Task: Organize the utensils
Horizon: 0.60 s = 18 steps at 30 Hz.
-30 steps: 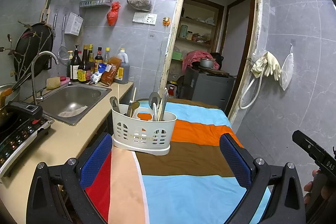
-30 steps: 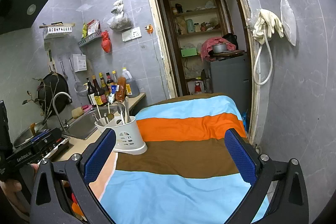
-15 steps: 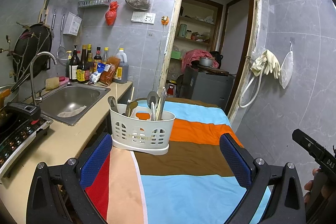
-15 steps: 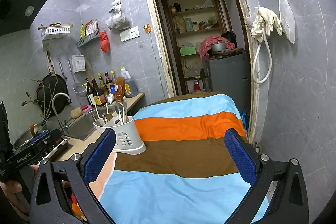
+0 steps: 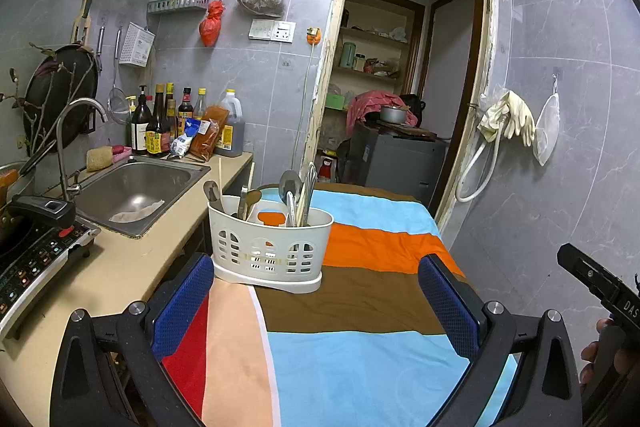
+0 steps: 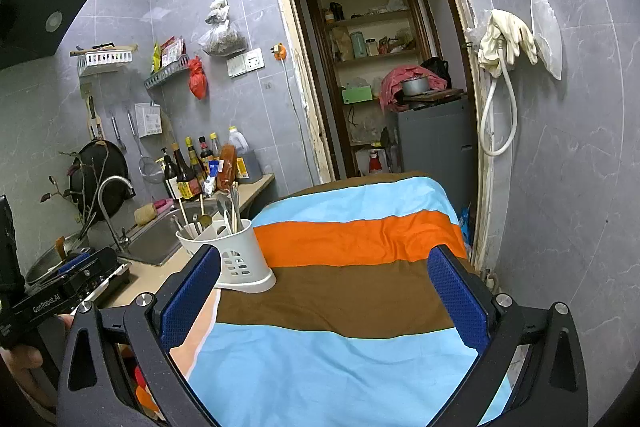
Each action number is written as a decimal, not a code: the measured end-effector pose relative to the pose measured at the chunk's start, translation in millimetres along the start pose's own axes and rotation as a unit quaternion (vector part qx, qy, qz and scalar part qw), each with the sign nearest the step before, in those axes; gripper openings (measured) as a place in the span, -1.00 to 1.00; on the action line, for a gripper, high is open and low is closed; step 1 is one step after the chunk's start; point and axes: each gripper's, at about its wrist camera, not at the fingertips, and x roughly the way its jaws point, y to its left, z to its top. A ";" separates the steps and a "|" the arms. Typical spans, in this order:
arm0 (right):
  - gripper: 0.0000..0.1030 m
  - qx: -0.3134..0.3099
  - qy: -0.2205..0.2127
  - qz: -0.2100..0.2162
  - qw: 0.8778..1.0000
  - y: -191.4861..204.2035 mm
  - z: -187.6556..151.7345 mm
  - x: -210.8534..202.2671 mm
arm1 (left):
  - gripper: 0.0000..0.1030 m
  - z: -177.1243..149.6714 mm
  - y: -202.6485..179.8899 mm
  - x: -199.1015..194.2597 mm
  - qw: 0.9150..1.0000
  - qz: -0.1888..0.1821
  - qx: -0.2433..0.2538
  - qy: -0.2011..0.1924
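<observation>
A white plastic utensil caddy [image 5: 269, 247] stands on the striped cloth [image 5: 360, 287] at the table's left edge. It holds spoons, a fork and chopsticks [image 5: 298, 193] upright in its compartments. It also shows in the right wrist view [image 6: 236, 259]. My left gripper [image 5: 316, 291] is open and empty, just short of the caddy. My right gripper [image 6: 320, 291] is open and empty, over the cloth to the right of the caddy.
A beige counter [image 5: 104, 275] with a steel sink [image 5: 136, 187], tap [image 5: 68, 143] and induction cooker [image 5: 32, 255] runs along the left. Sauce bottles [image 5: 160, 127] stand at the back wall. A doorway [image 5: 392, 107] opens behind the table.
Both grippers have drifted slightly; the caddy sits a little lower and nearer in the left wrist view. Nothing was taken hold of or let go.
</observation>
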 end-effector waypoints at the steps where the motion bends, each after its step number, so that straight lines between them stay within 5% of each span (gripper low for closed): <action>1: 0.97 0.000 0.000 0.000 1.000 -0.6 -1.3 0.1 | 0.99 0.1 0.1 0.0 1.000 0.000 0.000 0.000; 18: 0.97 0.001 0.003 0.000 1.000 -2.6 -0.8 1.8 | 0.99 -1.3 0.7 7.6 1.000 0.003 -0.002 0.016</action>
